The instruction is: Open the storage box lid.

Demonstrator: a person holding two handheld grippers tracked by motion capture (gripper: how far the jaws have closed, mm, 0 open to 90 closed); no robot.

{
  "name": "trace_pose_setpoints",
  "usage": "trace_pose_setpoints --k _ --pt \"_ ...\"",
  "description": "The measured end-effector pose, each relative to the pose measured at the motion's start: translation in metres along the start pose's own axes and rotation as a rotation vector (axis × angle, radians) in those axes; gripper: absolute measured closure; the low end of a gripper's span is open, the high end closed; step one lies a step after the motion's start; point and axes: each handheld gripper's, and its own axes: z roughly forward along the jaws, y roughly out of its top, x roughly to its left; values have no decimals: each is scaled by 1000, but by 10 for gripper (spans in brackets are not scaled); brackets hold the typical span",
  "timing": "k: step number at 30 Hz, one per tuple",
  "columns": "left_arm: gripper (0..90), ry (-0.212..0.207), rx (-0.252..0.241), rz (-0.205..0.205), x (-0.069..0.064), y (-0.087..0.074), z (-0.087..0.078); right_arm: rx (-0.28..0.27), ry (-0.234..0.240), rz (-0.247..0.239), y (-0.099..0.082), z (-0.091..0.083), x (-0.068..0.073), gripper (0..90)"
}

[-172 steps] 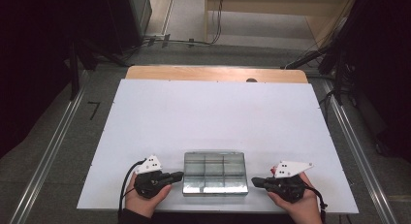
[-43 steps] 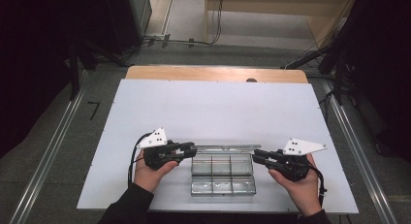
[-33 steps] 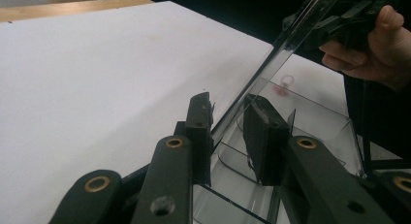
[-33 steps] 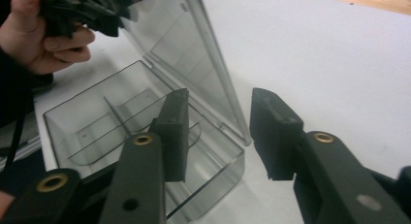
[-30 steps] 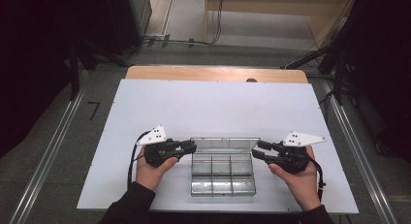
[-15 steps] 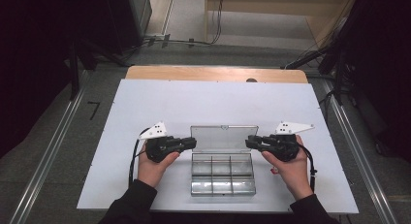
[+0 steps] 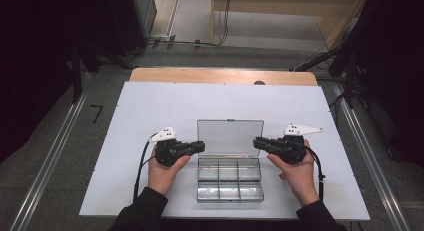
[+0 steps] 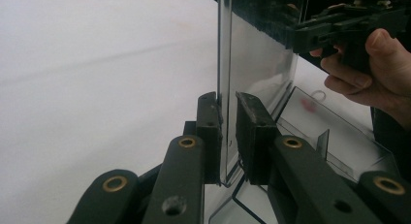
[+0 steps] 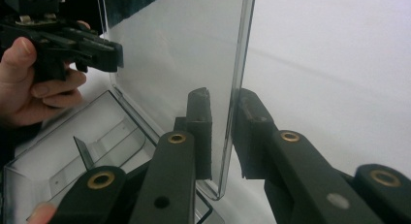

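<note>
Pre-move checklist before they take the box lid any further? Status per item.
1. Lid raised: ok, stands about upright above the clear box.
2. Left gripper on the lid's edge: cannot tell; jaws straddle it and have just been closing, a slim gap shows at one pad.
3. Right gripper on the opposite edge: not ok; jaws have just been closing, gaps show on both sides.
4. Compartments empty: ok, only dividers seen through the clear base.
5. Box flat on the white table: ok.
6. Space behind the lid: ok, bare table there.
</note>
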Motion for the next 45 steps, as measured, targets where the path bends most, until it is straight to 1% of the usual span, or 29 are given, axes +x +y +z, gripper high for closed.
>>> trace_pose_setpoints --k 2,4,7,9,12,16,18,21,25,28,31,34,36,39,41,43,45 --pt "804 -1 -3 -14 1 0 1 -3 -3 6 1 1 -1 759" --pt "803 -5 -6 -23 3 1 2 -7 -1 21 1 2 -2 760" --pt "803 5 -4 -18 4 3 3 -11 -2 32 3 3 -4 760" --pt "802 5 -2 -24 6 4 4 -14 -7 30 4 4 -5 759" --pt "804 -4 -7 -39 8 3 5 -18 0 41 3 6 -8 759" --pt "804 -4 -7 -51 9 3 6 -13 9 52 2 7 -11 758" --pt "800 -7 -6 -65 10 3 6 -11 12 55 2 8 -12 755" --pt "792 -13 -8 -86 12 2 8 -6 8 65 2 9 -12 747" --pt "786 -22 -1 -100 14 2 9 -1 -8 75 1 11 -12 732" --pt "785 -24 0 -103 15 2 9 1 -9 81 1 11 -13 728" --pt "769 -14 8 -107 14 1 10 7 -14 88 1 12 -13 718" --pt "755 -9 17 -113 15 1 11 16 -16 112 0 14 -14 711" --pt "743 -5 23 -117 15 0 12 22 -20 120 0 15 -15 706" --pt "715 5 34 -129 16 -1 15 40 -31 160 0 17 -17 697" --pt "700 6 39 -146 16 -2 16 57 -41 181 -1 19 -18 691" --pt "687 16 46 -167 16 -1 17 71 -55 180 -1 19 -18 678" --pt "678 20 48 -167 16 -2 18 78 -66 177 -1 20 -17 674"
